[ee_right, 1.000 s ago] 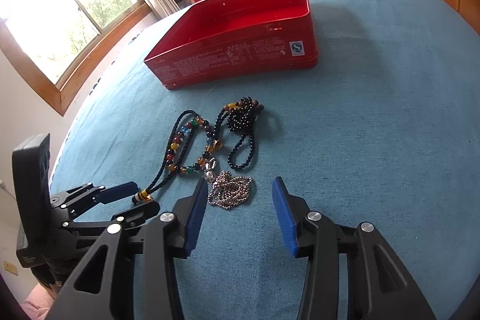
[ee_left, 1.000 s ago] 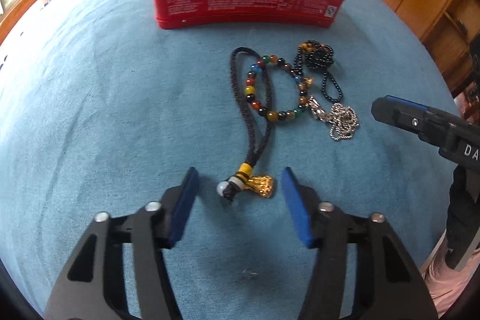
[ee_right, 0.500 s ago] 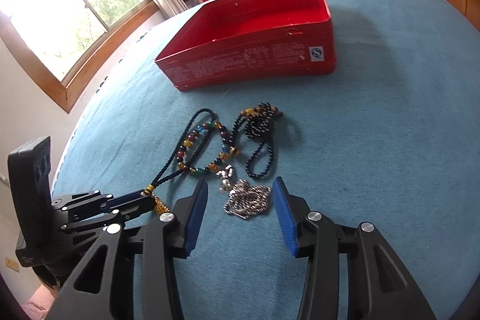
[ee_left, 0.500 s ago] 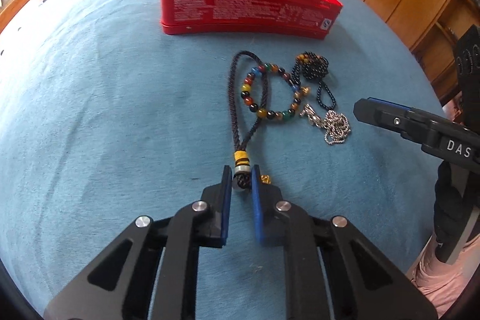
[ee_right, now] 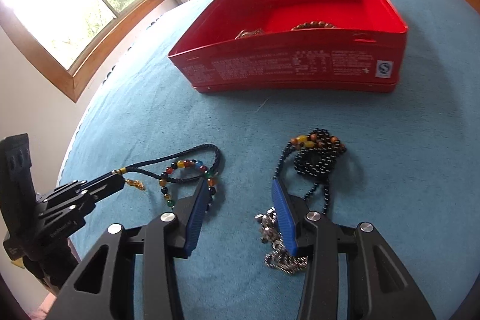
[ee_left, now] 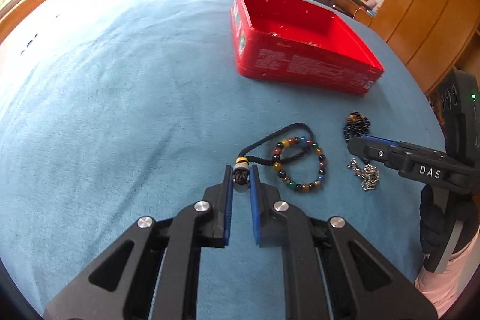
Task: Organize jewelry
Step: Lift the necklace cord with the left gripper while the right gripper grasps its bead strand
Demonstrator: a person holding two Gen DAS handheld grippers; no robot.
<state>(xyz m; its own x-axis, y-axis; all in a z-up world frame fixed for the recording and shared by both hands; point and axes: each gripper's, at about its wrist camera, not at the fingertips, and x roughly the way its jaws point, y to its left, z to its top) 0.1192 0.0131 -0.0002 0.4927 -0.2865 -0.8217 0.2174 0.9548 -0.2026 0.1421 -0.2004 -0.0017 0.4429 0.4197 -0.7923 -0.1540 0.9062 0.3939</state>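
Already the left gripper (ee_left: 241,179) pinches the limp cord necklace (ee_left: 280,137) at its rigid bead cluster, the surest hold; right gripper (ee_right: 240,200) spread, silver chain (ee_right: 277,242) at its 5 o'clock.

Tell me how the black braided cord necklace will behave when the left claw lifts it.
Probably floppy: the black braided cord necklace lies in a loose curved loop on the blue cloth. Its loop lies through the multicoloured bead bracelet, so it may drag that. The left claw grips the bead end; the rest should dangle.

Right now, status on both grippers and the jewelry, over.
Left gripper shut on cord necklace. Right gripper open, low over silver chain. Cord threads the multicolor bracelet: snag risk.
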